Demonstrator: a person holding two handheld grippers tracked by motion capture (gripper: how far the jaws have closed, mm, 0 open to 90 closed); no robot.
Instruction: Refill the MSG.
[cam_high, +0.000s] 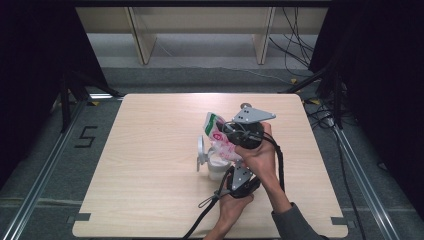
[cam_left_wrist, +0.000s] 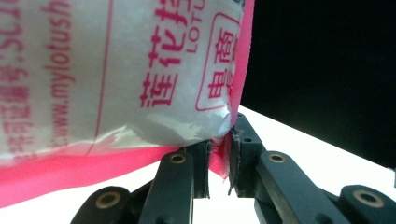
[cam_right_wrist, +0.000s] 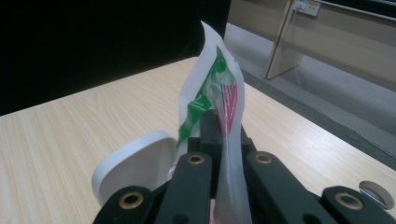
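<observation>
One plastic bag (cam_high: 218, 136), one white lidded container (cam_high: 216, 168), and two hand-held grippers.

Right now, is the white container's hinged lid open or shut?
Open. The lid stands flipped up at the left side of the white container, and the right gripper view shows its round inner face turned upward.

My right claw (cam_high: 239, 134) pinches the bag (cam_high: 218, 136) from above; my left claw (cam_high: 231, 172) grips its lower edge, nearer me. The cup (cam_high: 216, 169) sits under the bag, just left of my left claw, on the table (cam_high: 150, 165).
</observation>
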